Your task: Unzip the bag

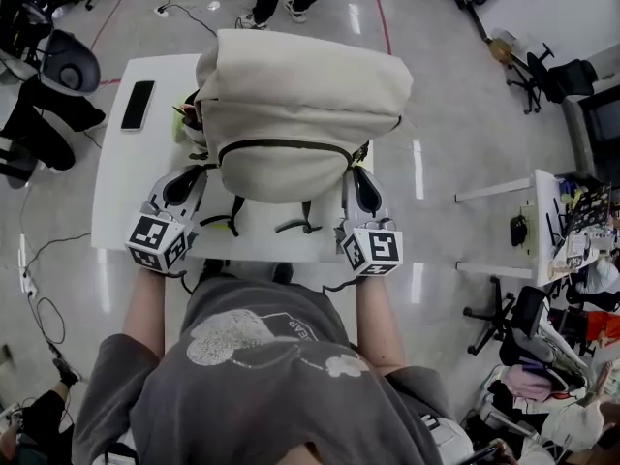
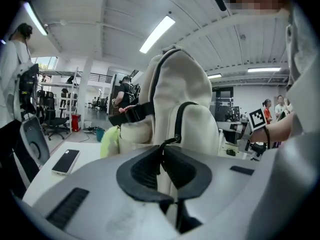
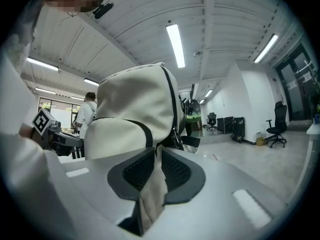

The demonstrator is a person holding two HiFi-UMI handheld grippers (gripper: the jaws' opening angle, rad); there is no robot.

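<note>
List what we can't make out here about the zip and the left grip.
- Left tool grip: left gripper view, its own pads hide whether they pinch the black pull strap.
- Dark zip line on the cream fabric backpack: head view, too small to show parted teeth.
- Yellow-green item: left gripper view, backpack covers most.

Glossy grey floor (image 1: pixel 446 114), white table (image 1: pixel 116 192), black office chairs (image 1: pixel 547 76), long ceiling strip lights (image 2: pixel 156 33).
</note>
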